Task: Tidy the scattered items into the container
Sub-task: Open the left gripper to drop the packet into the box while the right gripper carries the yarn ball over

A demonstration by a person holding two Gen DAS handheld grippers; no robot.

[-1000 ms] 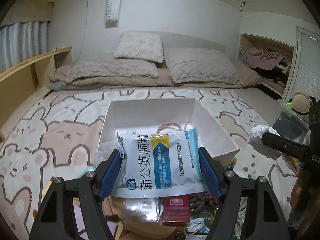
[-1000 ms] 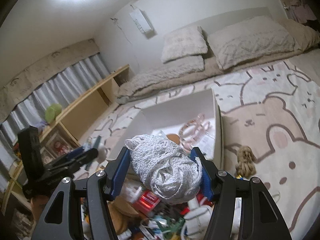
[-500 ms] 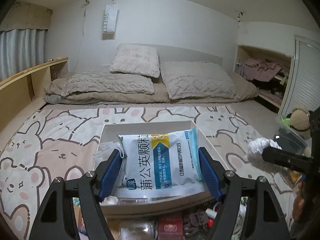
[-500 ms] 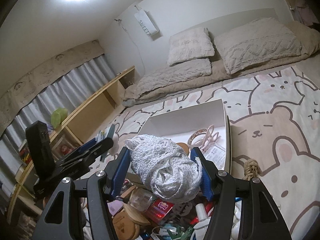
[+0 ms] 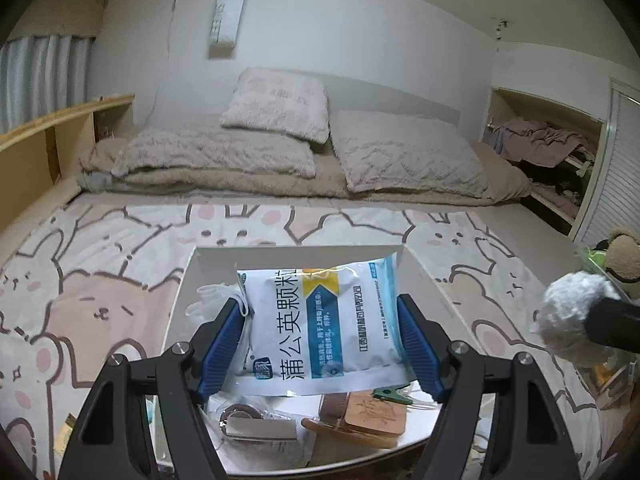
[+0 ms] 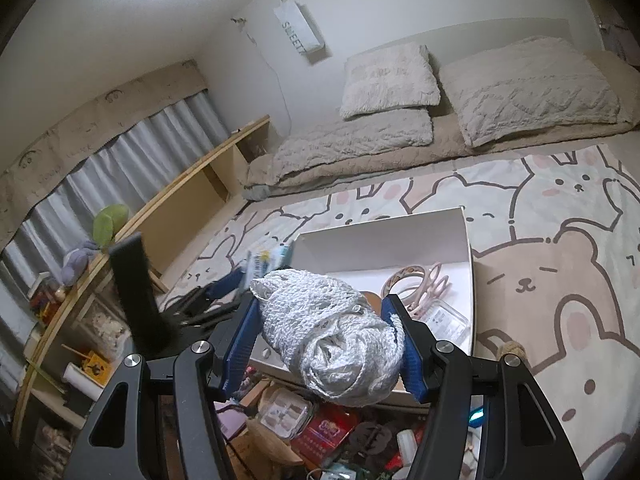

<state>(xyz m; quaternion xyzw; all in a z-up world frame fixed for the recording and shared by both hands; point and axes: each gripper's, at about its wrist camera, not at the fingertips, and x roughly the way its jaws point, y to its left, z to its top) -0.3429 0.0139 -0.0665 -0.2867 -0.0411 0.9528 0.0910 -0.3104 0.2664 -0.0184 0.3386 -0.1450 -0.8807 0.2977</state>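
My left gripper (image 5: 320,344) is shut on a white and blue medicine sachet (image 5: 320,328), held over the open white box (image 5: 296,252) on the bed. Under the sachet the box holds a wooden comb (image 5: 360,424), a small packet (image 5: 260,428) and a green clip (image 5: 390,394). My right gripper (image 6: 326,344) is shut on a white crocheted bundle (image 6: 332,340) at the near edge of the same white box (image 6: 384,236). In the right wrist view the box shows tape rolls (image 6: 406,280) and a clear case (image 6: 446,322). The left gripper (image 6: 240,276) with the sachet shows at its left.
A pile of scattered items (image 6: 320,424) lies on the bed in front of the box, with a red packet and a clear container. A knotted rope (image 6: 510,350) lies right of the box. Pillows (image 5: 404,156) are at the far end, a wooden shelf (image 6: 192,184) on the left.
Both grippers have moved forward toward the box with their loads. The left one now hangs over the box's inside; the scattered pile has slid out of its view.
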